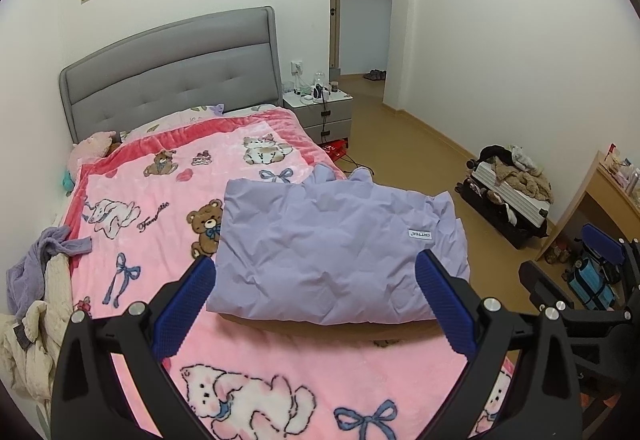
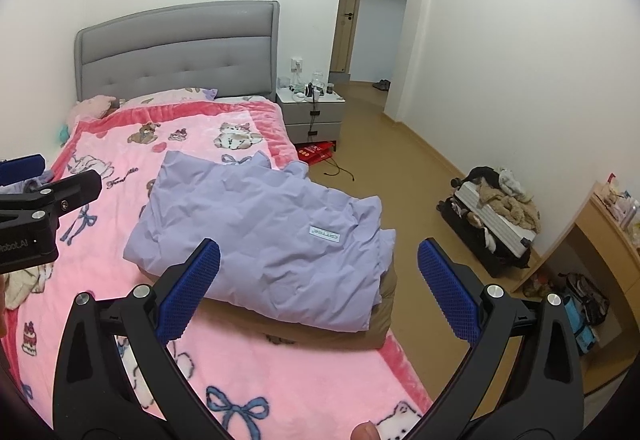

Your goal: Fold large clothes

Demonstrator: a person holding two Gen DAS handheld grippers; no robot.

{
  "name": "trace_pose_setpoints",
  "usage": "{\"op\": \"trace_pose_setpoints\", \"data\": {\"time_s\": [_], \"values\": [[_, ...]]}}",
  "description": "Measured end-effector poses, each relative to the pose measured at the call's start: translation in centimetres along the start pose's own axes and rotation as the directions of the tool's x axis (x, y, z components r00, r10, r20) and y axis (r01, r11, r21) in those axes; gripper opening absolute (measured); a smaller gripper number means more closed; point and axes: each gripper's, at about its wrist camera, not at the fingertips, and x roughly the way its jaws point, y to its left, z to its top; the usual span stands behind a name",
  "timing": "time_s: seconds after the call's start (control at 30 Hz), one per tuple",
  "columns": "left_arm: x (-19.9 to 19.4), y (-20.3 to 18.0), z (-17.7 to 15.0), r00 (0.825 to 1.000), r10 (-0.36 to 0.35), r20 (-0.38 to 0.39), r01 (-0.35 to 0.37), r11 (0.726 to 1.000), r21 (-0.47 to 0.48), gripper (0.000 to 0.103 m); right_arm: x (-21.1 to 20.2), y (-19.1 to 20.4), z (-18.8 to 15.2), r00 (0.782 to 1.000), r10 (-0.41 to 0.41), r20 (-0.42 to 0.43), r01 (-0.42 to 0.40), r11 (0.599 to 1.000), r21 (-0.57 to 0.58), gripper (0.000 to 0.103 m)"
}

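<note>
Left gripper, black with blue ribbed pads: jaws spread wide, holding nothing, hovering above the near edge of the folded lilac padded jacket. Right gripper: same build, jaws also wide apart and empty, above the jacket's near right corner. No pad touches fabric in either view.

The jacket lies folded into a rough rectangle on the pink cartoon-print fleece blanket, at the right edge of the bed, white brand label facing up.

Left wrist view only: a heap of cream and purple clothes at the bed's left edge. Right wrist view only: a brown item under the jacket's right side, partly hidden, and a fingertip at the bottom edge.

Around: grey tufted headboard, grey nightstand with small clutter, open black suitcase piled with clothes on the floor, wooden desk far right. Nothing blocks the jacket.
</note>
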Motion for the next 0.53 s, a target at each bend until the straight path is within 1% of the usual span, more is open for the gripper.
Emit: {"op": "trace_pose_setpoints", "data": {"time_s": [0.47, 0.53], "values": [[0.08, 0.15, -0.04, 1.000, -0.008, -0.007, 0.008, 1.000, 0.007, 0.098, -0.39, 0.16, 0.37, 1.000, 0.008, 0.010, -0.008, 1.000, 0.017, 0.095], [0.12, 0.21, -0.08, 1.000, -0.018, -0.011, 0.018, 1.000, 0.006, 0.098, -0.49, 0.26, 0.41, 1.000, 0.011, 0.012, -0.011, 1.000, 0.019, 0.095]]}}
